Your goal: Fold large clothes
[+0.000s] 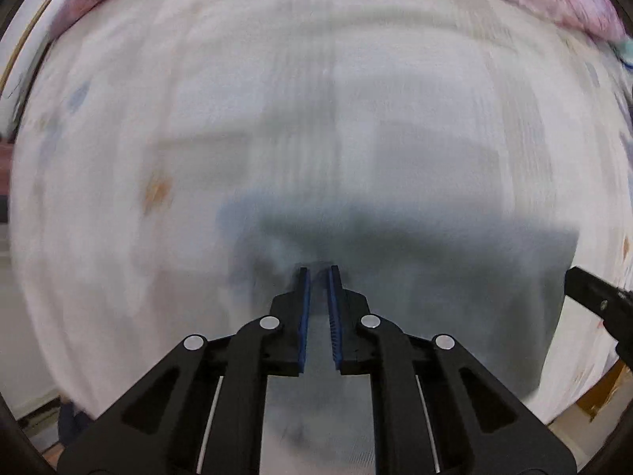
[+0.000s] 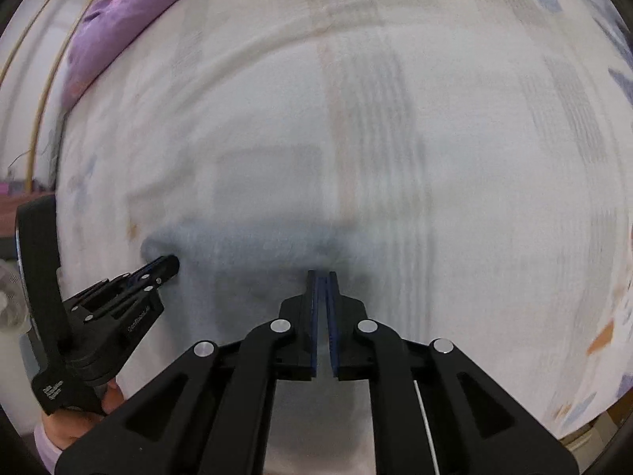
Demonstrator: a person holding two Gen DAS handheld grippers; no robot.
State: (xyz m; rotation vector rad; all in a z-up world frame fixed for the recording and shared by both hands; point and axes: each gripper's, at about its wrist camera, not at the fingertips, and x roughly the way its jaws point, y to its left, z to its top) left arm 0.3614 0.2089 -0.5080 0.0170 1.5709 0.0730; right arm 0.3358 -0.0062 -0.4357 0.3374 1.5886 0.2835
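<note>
Your left gripper and right gripper each pinch, fingers nearly closed, the near edge of the grey garment on the bed; it looks light, limp and droopy, so hold the corners and keep it taut.

Two claws — left claw, right claw, one grey garment, one purple quilt

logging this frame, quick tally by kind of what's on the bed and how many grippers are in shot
Black two-finger grippers with blue pads: 2 (left gripper, right gripper)
Grey-blue garment, blurred: 1
White patterned bed sheet: 1
Purple flowered quilt at the far edge: 1
Total: 5
</note>
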